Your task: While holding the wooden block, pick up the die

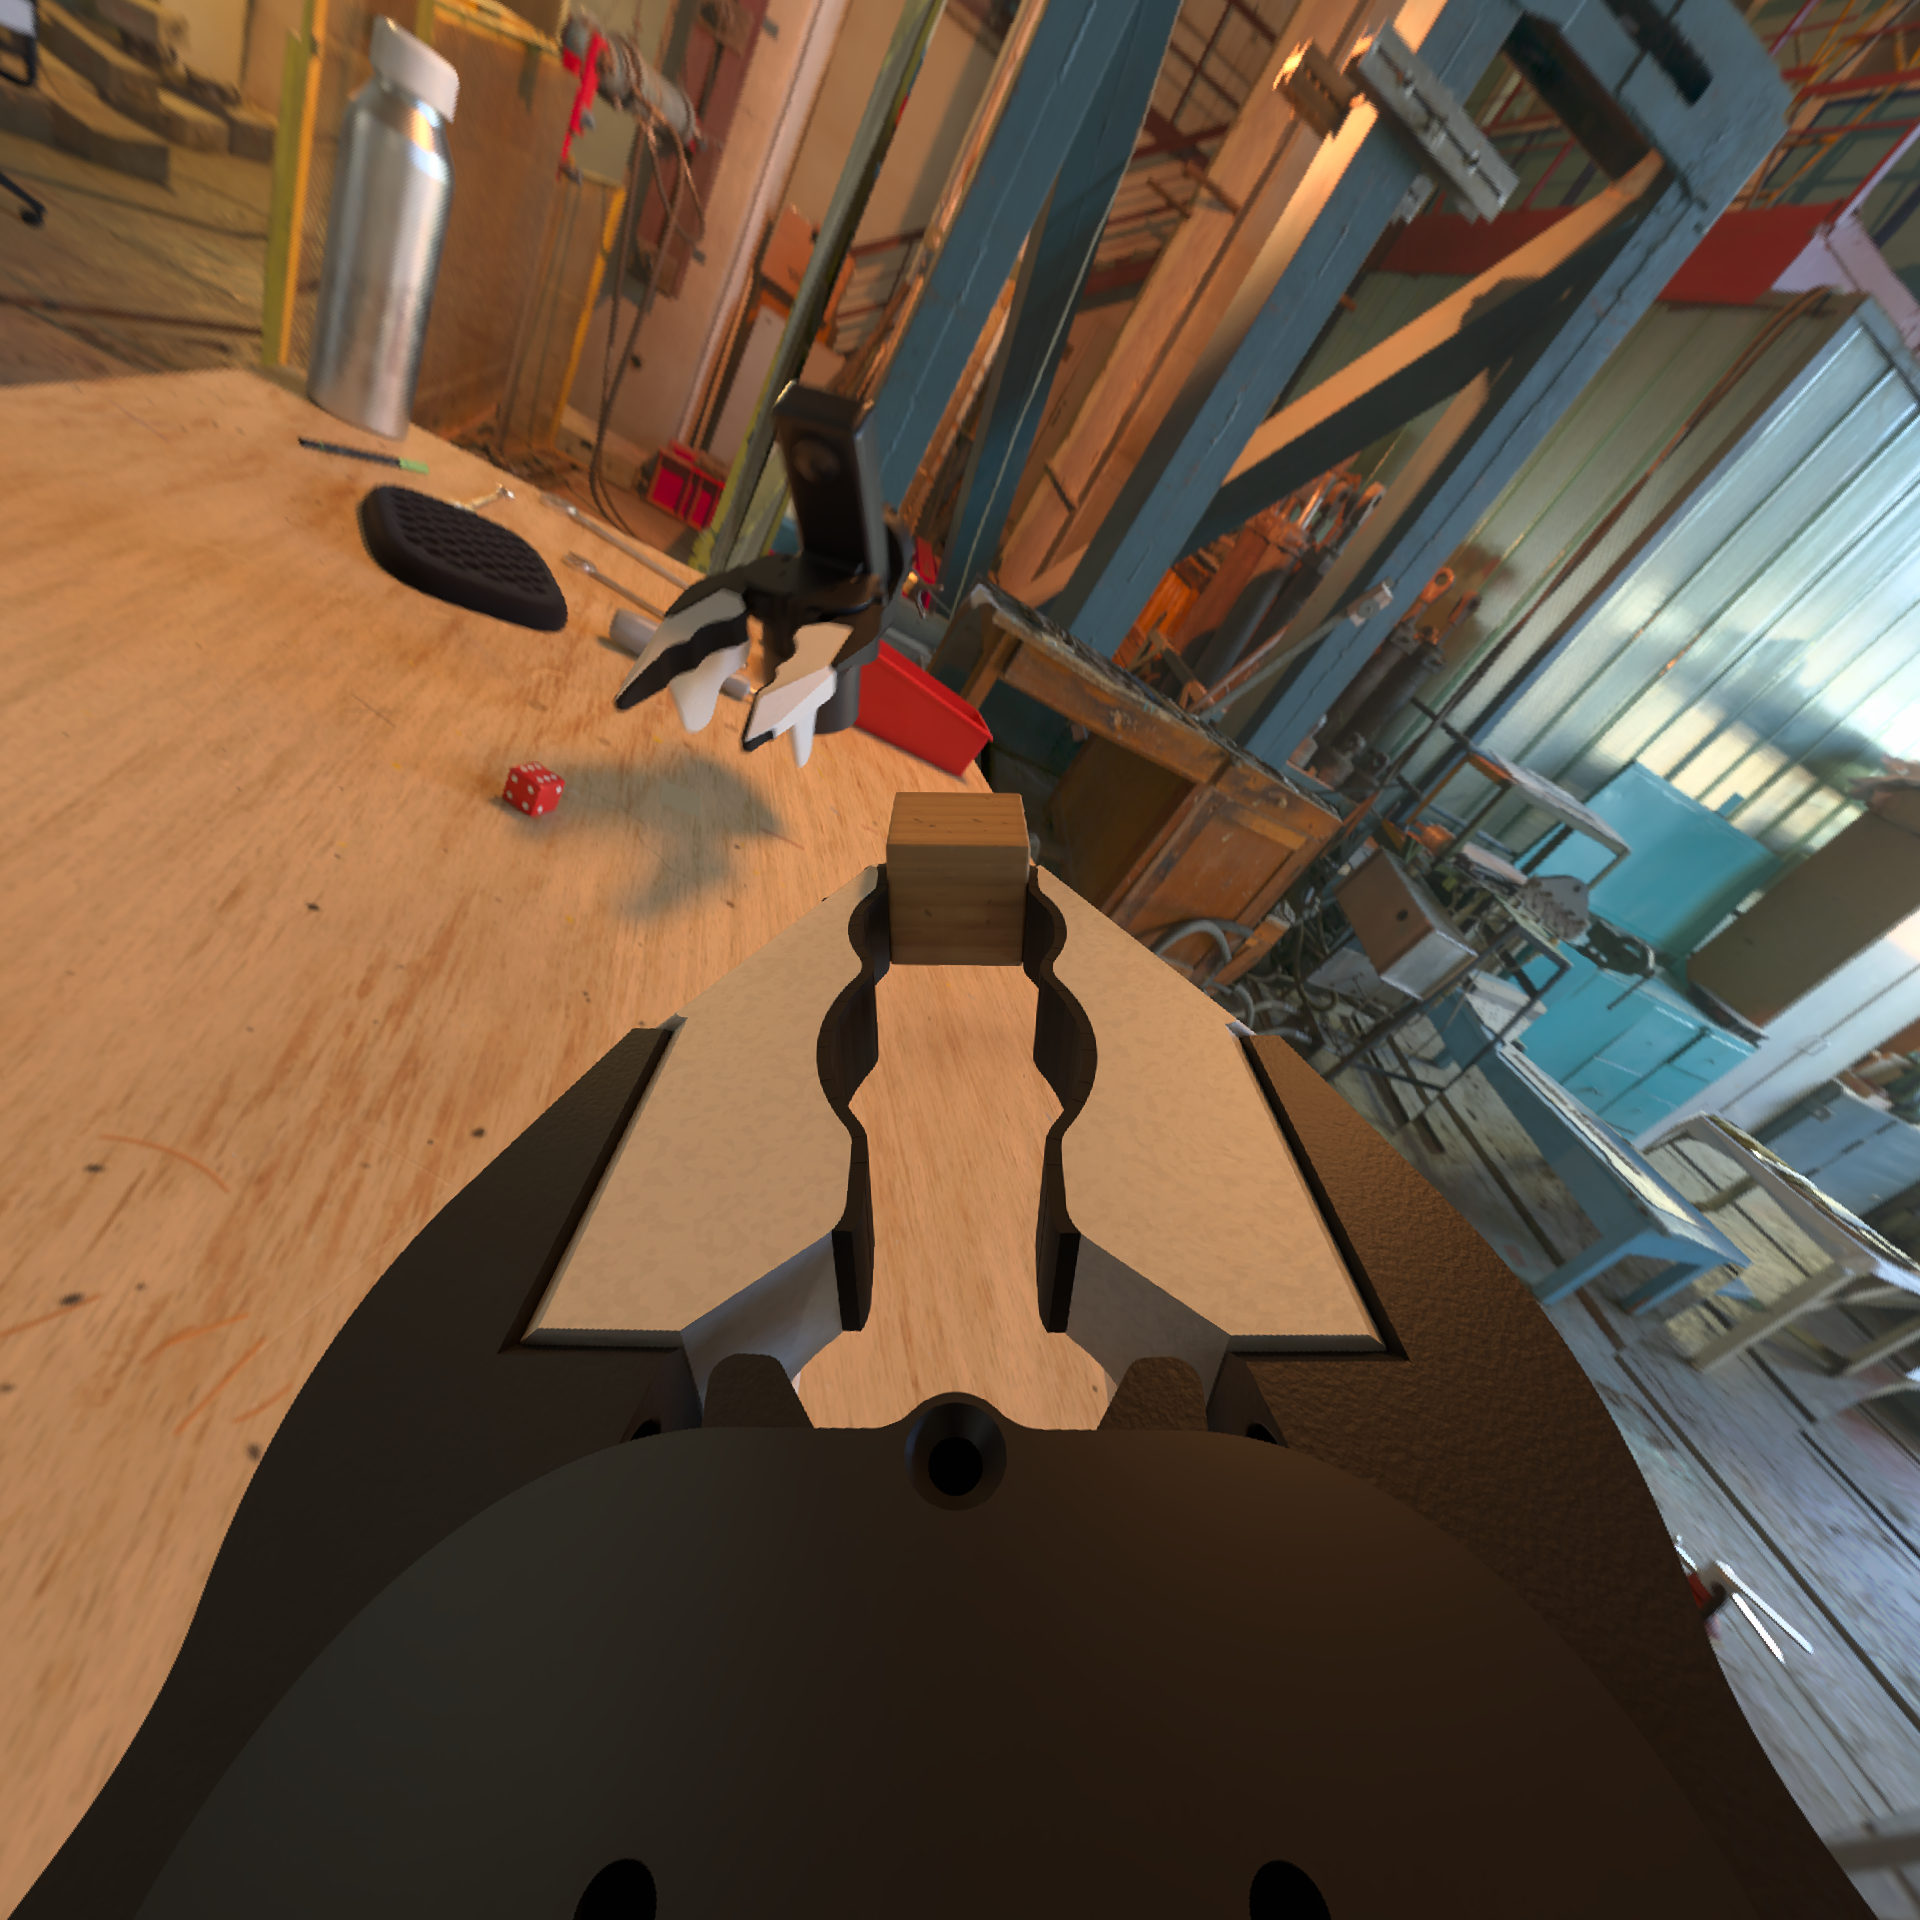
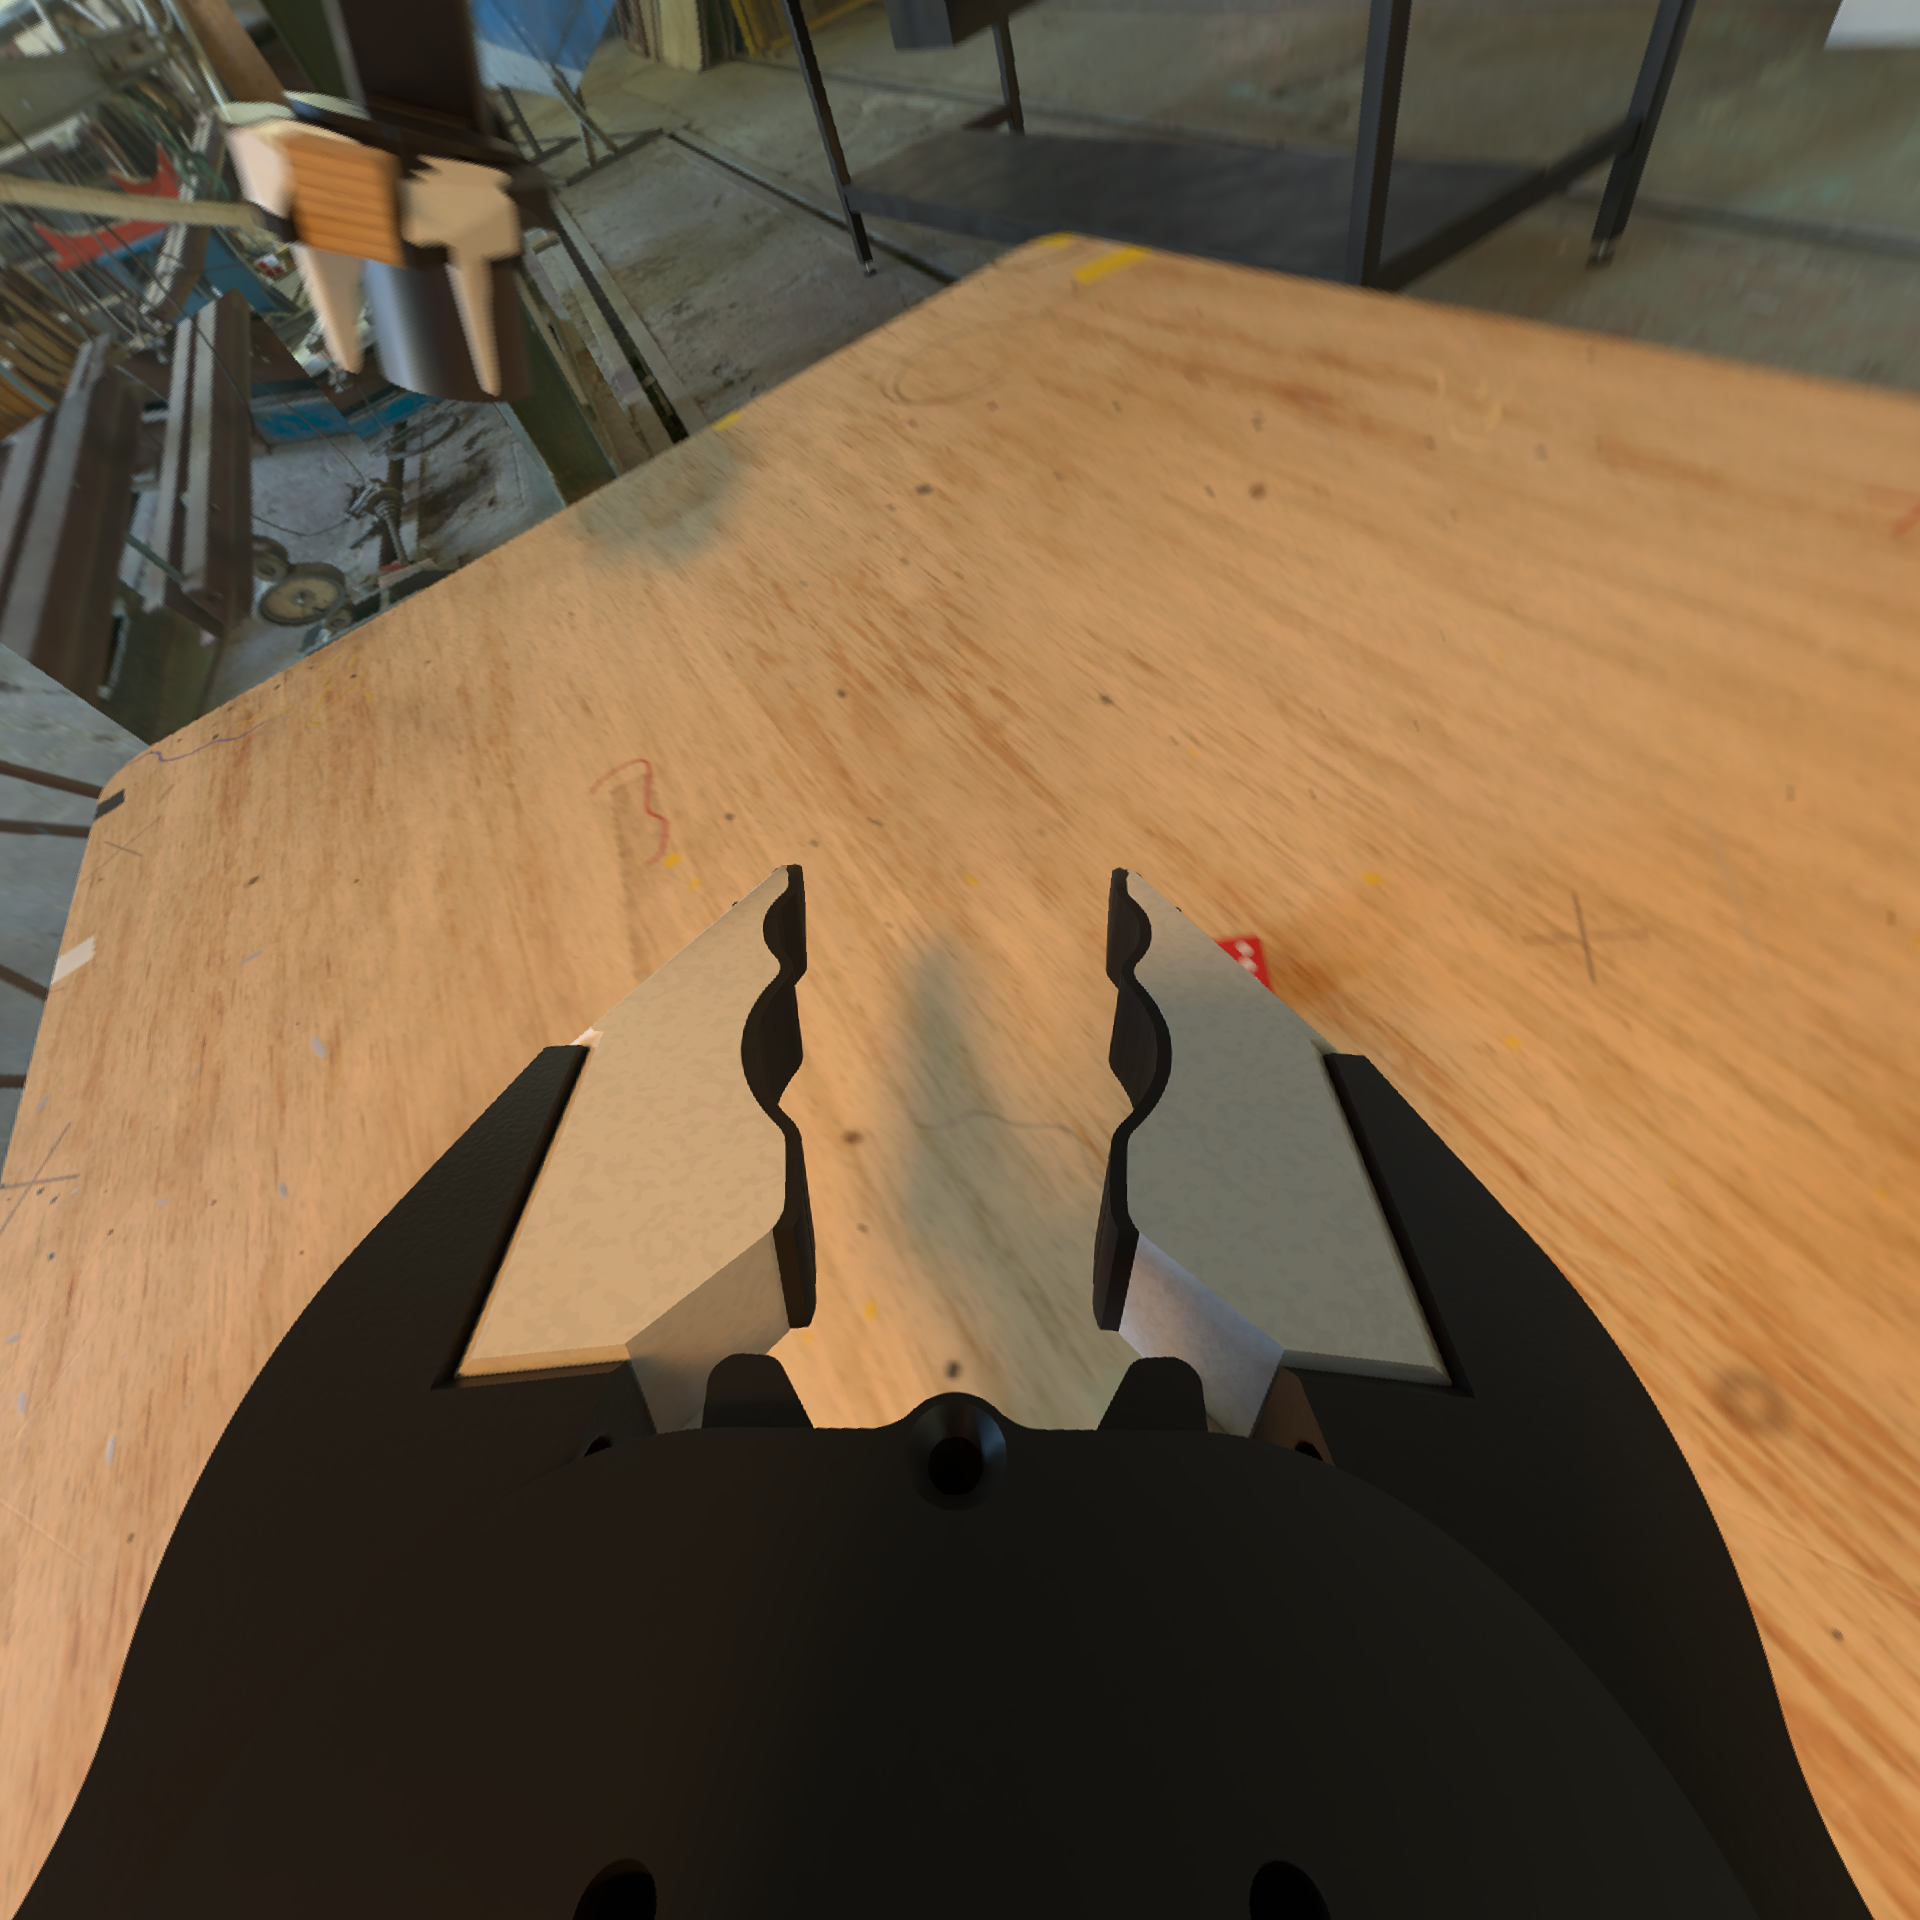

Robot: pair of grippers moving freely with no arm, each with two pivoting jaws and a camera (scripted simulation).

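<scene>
My left gripper is shut on the wooden block, held at the fingertips above the plywood table. The red die with white pips lies on the table, left of the block. My right gripper hangs open and empty above the table, up and right of the die. In the right wrist view my right gripper is open over bare wood; the die peeks out behind its right finger. The left gripper with the block shows at the top left.
A silver bottle stands at the far table edge. A black perforated pad, a pen, thin metal tools and a red bin lie beyond the die. The table edge runs off to the left.
</scene>
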